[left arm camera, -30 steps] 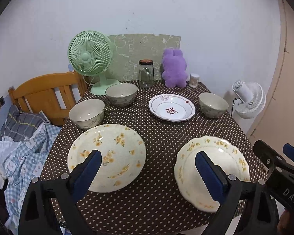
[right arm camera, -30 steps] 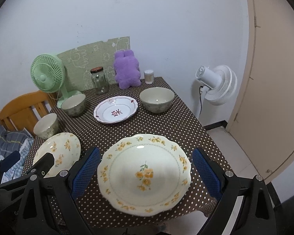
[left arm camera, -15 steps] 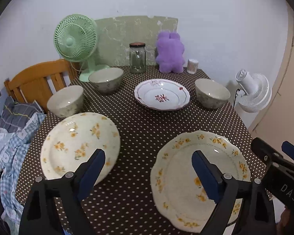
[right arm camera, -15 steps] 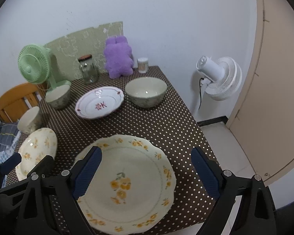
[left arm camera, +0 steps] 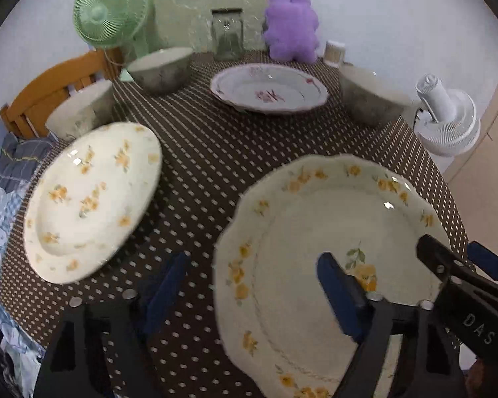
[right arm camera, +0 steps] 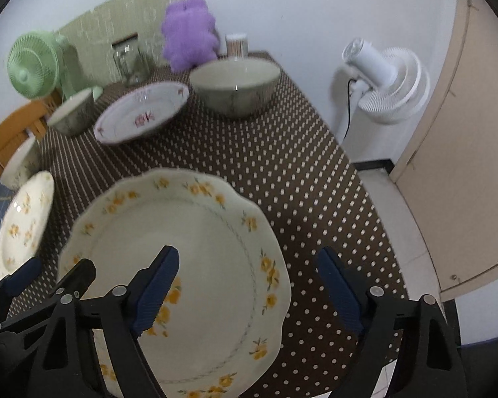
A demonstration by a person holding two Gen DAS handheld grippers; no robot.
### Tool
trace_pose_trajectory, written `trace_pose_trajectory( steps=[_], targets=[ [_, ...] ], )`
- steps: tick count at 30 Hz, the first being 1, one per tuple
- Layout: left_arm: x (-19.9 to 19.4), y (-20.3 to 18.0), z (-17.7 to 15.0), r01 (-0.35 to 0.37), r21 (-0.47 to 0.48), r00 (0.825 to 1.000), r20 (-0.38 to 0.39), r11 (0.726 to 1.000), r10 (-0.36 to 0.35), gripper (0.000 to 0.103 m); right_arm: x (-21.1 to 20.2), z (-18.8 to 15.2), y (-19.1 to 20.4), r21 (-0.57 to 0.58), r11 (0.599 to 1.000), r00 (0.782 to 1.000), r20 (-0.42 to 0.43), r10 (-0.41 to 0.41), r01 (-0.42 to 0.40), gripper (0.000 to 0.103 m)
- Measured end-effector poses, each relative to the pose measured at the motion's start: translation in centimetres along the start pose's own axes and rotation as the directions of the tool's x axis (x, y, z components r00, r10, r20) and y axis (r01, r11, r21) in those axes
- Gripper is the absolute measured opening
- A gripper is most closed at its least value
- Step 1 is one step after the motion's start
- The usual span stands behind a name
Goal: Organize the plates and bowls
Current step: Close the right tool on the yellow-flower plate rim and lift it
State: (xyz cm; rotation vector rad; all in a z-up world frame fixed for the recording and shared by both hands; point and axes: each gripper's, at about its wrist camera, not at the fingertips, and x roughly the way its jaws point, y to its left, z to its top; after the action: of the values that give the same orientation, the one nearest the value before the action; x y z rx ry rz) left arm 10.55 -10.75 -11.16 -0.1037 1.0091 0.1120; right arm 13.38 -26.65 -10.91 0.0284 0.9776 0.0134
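— Crockery everywhere on this dotted brown tabletop (left arm camera: 215, 152). What lies around the left tool (left arm camera: 252, 285)?

— Its jaws are closing but apart, and the near rim of the scalloped yellow-flowered plate (left arm camera: 332, 219) sits between them, one pad over the plate, the other over bare cloth. No pad presses on it that I can see. Off to its left lies a second yellow-flowered plate (left arm camera: 89, 195), apart from the first.

— And the right tool (right arm camera: 249, 285)?

— Jaws also closing, wide apart, straddling the opposite rim of that same scalloped plate (right arm camera: 189, 252); again no contact visible. The two tools stand just beside each other, each one's arm poking into the other's view.

— Anything ahead of them?

— Beyond the plates, a red-patterned plate (left arm camera: 269, 89) in the middle, with a bowl (left arm camera: 372, 96) to its right and two bowls (left arm camera: 159, 69) to its left, the nearer one (left arm camera: 79, 109) at the tabletop's edge. Behind those stand a green fan (left arm camera: 109, 10), a glass jar (left arm camera: 227, 38), a purple plush toy (left arm camera: 292, 30) and a small white container (left arm camera: 333, 53). A white fan (right arm camera: 385, 79) stands on the floor past the right edge, a wooden chair (left arm camera: 49, 89) and crumpled cloth (left arm camera: 3, 185) on the left.

— What is hard to read?

— Everything is motion-blurred; the jar's contents and bowl patterns are unreadable. The scalloped plate's near edge is cut off by the tools.
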Motion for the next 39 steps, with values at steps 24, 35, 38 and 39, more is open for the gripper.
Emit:
trace_pose_trajectory(
  steps=[24, 35, 38, 39],
  targets=[
    [1.8, -1.2, 0.5, -0.045, 0.034, 0.996, -0.070, 0.998, 0.048, 0.070, 3.5, 0.6, -1.0, -0.025, 1.000, 0.987, -0.162, 0.009, -0.013, 0.052],
    [2.4, 0.3, 2.8, -0.071, 0.029, 0.996, -0.056, 0.997, 0.073, 0.070, 4.2, 2.5, 0.8, -0.039, 0.999, 0.988, -0.152, 0.013, -0.019, 0.052],
    [2.8, 0.9, 3.4, -0.078, 0.020, 0.995, -0.059, 0.997, 0.079, 0.070, 4.4, 3.2, 1.6, -0.048, 0.999, 0.990, -0.142, 0.018, -0.025, 0.052],
    [2.9, 1.1, 3.6, -0.081, 0.019, 0.995, -0.060, 0.997, 0.082, 0.070, 4.4, 3.4, 1.9, -0.053, 0.998, 0.990, -0.139, 0.018, -0.026, 0.051]
  ],
)
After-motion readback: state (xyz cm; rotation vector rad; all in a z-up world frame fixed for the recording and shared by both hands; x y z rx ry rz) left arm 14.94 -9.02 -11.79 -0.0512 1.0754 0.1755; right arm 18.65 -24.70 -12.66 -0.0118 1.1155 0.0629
